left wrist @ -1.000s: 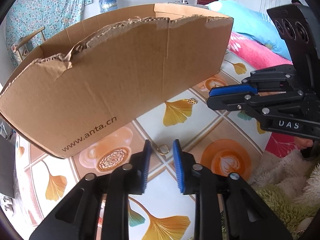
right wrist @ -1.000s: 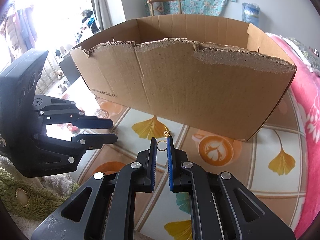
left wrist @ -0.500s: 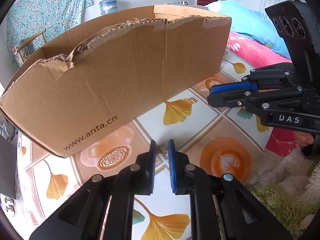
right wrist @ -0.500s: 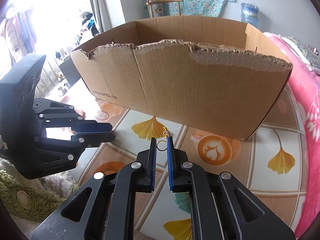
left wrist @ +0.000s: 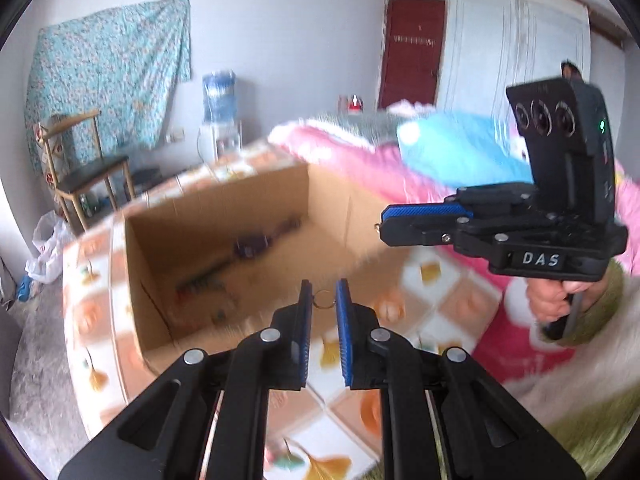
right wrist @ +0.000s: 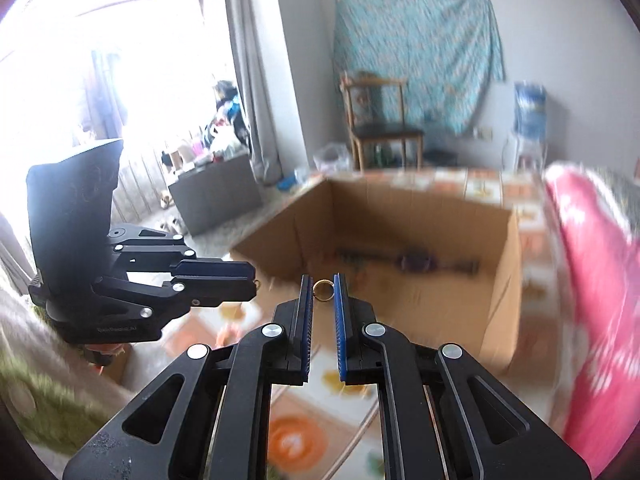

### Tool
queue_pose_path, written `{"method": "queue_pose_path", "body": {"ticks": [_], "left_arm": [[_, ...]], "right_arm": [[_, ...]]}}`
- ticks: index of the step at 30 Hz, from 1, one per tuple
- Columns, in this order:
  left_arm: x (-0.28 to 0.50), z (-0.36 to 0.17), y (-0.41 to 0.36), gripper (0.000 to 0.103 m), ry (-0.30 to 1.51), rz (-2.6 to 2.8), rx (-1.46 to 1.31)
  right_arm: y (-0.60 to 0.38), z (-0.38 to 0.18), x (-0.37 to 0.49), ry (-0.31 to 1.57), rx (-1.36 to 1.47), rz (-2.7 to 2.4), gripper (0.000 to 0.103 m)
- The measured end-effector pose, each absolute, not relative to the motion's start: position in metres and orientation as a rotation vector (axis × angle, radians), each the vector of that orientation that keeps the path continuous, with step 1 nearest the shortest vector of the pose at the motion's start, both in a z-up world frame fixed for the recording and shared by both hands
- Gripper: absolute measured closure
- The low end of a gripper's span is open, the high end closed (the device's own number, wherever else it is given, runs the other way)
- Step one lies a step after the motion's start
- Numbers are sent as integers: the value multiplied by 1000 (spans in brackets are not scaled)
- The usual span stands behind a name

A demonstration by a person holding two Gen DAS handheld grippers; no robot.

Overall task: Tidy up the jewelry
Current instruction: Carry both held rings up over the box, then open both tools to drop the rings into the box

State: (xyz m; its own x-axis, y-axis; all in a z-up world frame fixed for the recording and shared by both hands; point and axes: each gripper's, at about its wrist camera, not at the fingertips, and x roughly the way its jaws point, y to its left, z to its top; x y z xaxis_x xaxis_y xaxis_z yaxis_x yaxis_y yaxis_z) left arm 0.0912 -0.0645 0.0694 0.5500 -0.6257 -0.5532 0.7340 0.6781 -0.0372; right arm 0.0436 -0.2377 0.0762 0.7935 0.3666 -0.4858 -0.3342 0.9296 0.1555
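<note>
My left gripper (left wrist: 324, 292) is shut on a thin gold ring (left wrist: 323, 300), pinched between its blue pads above the near wall of an open cardboard box (left wrist: 224, 208). My right gripper (right wrist: 323, 286) is likewise shut on a gold ring (right wrist: 323, 292), held over the box (right wrist: 400, 208). Each gripper shows in the other's view: the right gripper (left wrist: 383, 224) at the right, the left gripper (right wrist: 253, 280) at the left, each with a small ring at its tip. Blurred purple and dark jewelry (left wrist: 252, 246) lies on the box floor (right wrist: 416, 262).
The box stands on a table with an orange and white patterned cloth (left wrist: 420, 280). A pink blanket (right wrist: 592, 280) lies to the right of it. A person's hand (left wrist: 548, 300) in a fluffy green sleeve grips the right handle. A wooden chair (left wrist: 80, 168) stands by the far wall.
The left gripper closed on the ring lying on the table. Both grippers then rose with their rings, so the views now look over the box's wall into it.
</note>
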Motion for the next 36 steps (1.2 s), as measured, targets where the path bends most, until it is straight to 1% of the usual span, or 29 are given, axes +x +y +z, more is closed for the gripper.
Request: {"method": "queue_pose_path", "body": {"ticks": [3,9,12,14,17,22,23,25,29,33,35,36], "left_arm": [[126,74,-76,91,630,-826,161],[202,41,-110,91,910,-811,87],[219,25,-130,91,979,-769,127],[228,17,-133,91,1035,-773,91],[236,11,-137,91,1064,-757,59],[242,12,-137,90,1069,-765,31],[241,12,-137,89,1070,-773,22],[240,14,-135,83,1059,-781,3],[238,24,-126,82,1029,-796,-56],[232,36,-114,79,985,-781,-81],[226,44,-103,75,955,-776,-94],[221,49,-97,71,938,-768,-98]], "right_arm": [[-245,78,78,573,33,363,95],[-261,46,166,875,49,347,95],[-267,30,183,969,86,357,95],[-273,20,192,1018,97,336,95],[-281,17,198,1028,121,319,93],[-296,23,195,990,176,295,91],[-299,25,192,979,188,288,91],[-306,30,188,960,212,276,91],[-319,39,177,909,265,258,90],[-329,53,155,841,301,239,85],[-332,62,141,802,325,238,82],[-333,65,134,787,330,240,80]]}}
